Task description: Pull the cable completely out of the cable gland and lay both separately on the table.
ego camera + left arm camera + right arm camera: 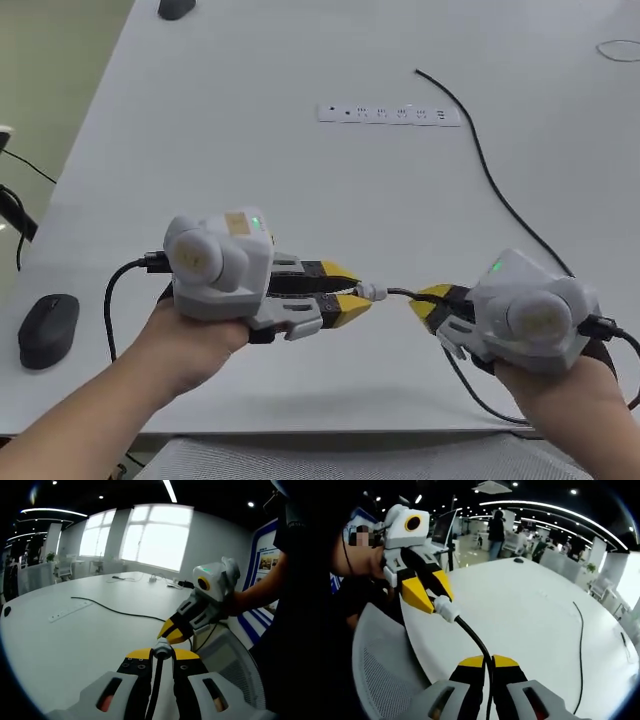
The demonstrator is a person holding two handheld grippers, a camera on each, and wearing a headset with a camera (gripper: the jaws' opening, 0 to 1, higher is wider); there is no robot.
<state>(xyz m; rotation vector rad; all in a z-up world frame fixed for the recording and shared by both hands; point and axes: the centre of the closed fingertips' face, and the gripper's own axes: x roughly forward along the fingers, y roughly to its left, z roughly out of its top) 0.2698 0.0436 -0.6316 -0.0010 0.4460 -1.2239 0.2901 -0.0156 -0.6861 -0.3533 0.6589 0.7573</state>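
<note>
right gripper pinched on black cable that runs up to white cable gland clamped by left gripper, over white table

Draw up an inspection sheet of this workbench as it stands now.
Surface: white table, matt and light.
Job's things: cable gland with the black cable running out of it; both are held up at the table's near edge, not yet separated.
Clutter: power strip and mouse.
Grippers: left gripper, jaws shut on the cable gland; right gripper, jaws shut on the black cable.
Cables: long black lead lying across the table.
Surroundings: mesh chair at the table edge; office windows behind.
</note>
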